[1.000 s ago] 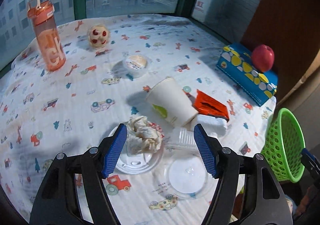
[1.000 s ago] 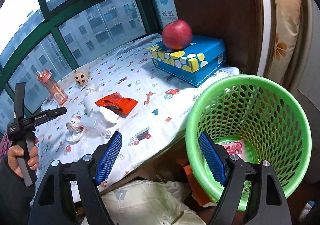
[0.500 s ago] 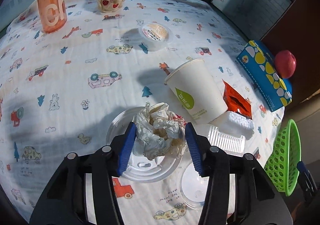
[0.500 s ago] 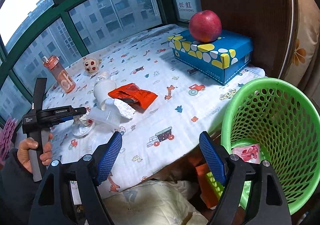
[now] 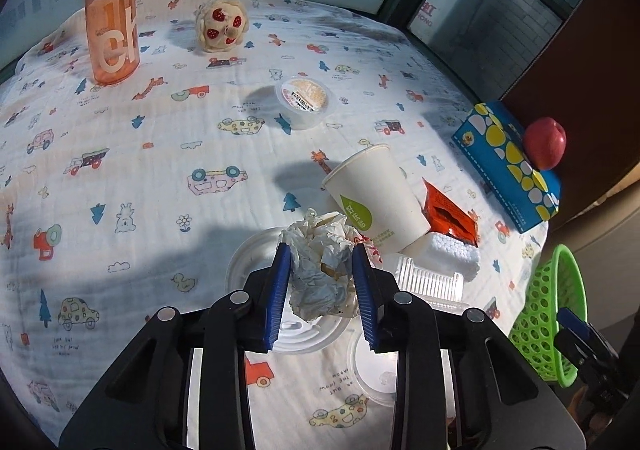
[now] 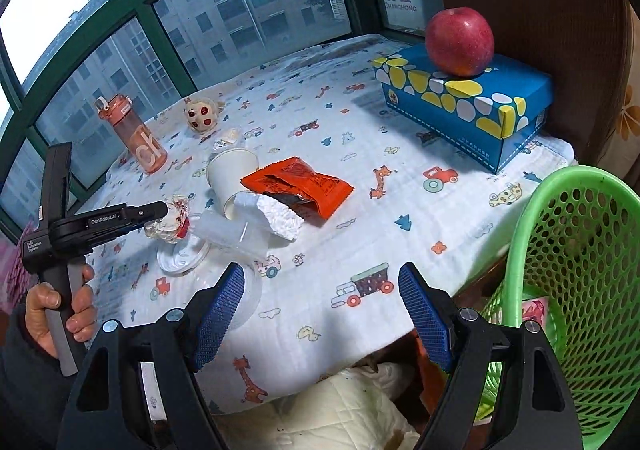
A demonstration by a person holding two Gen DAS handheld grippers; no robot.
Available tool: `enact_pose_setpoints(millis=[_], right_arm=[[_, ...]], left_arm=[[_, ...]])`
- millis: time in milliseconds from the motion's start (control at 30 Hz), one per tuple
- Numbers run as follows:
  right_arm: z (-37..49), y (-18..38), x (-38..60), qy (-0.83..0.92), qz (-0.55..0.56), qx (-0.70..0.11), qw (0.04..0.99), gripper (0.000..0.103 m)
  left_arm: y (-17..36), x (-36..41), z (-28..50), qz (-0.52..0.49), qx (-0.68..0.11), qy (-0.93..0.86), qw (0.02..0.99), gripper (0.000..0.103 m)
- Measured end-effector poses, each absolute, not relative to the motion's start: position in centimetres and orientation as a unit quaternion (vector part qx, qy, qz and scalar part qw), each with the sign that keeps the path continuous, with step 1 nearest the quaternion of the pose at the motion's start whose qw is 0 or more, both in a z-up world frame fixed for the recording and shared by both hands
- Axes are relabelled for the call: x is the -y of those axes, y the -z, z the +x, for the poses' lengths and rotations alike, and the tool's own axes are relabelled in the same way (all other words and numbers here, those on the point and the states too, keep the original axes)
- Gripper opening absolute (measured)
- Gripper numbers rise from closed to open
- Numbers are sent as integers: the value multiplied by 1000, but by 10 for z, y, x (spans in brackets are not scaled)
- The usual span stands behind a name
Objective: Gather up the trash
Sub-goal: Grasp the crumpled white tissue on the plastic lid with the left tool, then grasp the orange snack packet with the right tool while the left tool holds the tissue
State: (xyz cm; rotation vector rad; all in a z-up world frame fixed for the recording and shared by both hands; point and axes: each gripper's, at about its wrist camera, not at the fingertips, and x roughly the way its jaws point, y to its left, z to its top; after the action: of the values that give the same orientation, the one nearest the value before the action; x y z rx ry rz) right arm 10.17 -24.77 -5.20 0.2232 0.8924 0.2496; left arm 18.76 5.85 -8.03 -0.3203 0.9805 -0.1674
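My left gripper (image 5: 320, 262) is shut on a crumpled paper wad (image 5: 322, 274), held just above a clear plastic lid (image 5: 248, 266). In the right wrist view the wad (image 6: 172, 219) hangs at the left gripper's tip. A tipped white paper cup (image 5: 376, 201), a red snack wrapper (image 5: 448, 213), a white foam piece (image 5: 448, 254) and a clear ribbed container (image 5: 428, 282) lie beside it. My right gripper (image 6: 320, 290) is open and empty over the table's near edge, left of the green trash basket (image 6: 580, 250).
An orange water bottle (image 5: 112, 13), a small toy (image 5: 222, 25) and a sealed jelly cup (image 5: 306, 101) stand farther back. A blue box (image 6: 464, 105) with a red apple (image 6: 458, 41) sits at the right. A second clear lid (image 5: 376, 370) lies near the table's edge.
My left gripper moved forward over the paper wad and closed on it. My right gripper swung left from the basket toward the table, staying open.
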Motion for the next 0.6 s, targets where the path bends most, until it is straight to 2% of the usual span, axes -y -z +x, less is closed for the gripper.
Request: enact_pose_setpoints(millis=[333,600], right_arm=[[166,58,238,-153,116,-450,872,77],[220,72,230,-201,52,-483,850,77]], left_arm=[[59,-65,175,-152,-444,94,878,31],[59,-73,173,-165,-443,106,875,31]])
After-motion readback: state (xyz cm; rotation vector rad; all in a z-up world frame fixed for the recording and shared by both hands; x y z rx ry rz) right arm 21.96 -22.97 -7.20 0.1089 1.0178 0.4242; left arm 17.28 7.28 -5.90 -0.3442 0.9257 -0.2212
